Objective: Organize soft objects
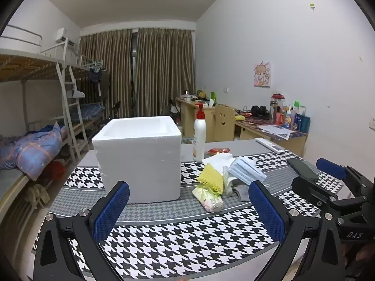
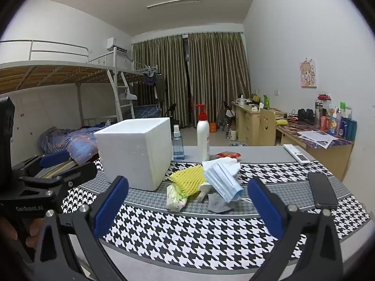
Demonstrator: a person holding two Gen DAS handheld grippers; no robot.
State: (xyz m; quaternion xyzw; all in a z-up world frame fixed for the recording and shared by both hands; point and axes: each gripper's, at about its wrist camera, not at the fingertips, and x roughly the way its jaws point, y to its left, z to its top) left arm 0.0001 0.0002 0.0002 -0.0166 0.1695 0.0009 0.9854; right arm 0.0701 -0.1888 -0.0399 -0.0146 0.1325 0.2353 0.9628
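A white foam box (image 1: 140,154) (image 2: 136,149) stands open-topped on the houndstooth table mat. Right of it lies a heap of soft things: a yellow foam net (image 1: 211,179) (image 2: 187,175), a tissue pack (image 1: 208,199) (image 2: 175,197), blue face masks (image 1: 246,169) (image 2: 222,182), white tissue (image 1: 220,158) (image 2: 225,161) and a grey cloth (image 1: 241,193) (image 2: 219,202). My left gripper (image 1: 189,208) is open and empty, short of the box and heap. My right gripper (image 2: 187,208) is open and empty, short of the heap. Each gripper shows in the other's view: the right (image 1: 328,180), the left (image 2: 58,164).
A white pump bottle (image 1: 199,135) (image 2: 203,138) and a blue spray bottle (image 2: 178,144) stand behind the box. A red packet (image 1: 219,150) (image 2: 228,155), a white remote (image 1: 269,145) (image 2: 296,153) and a black phone (image 1: 302,165) (image 2: 322,189) lie on the table. Bunk beds are left, desks right.
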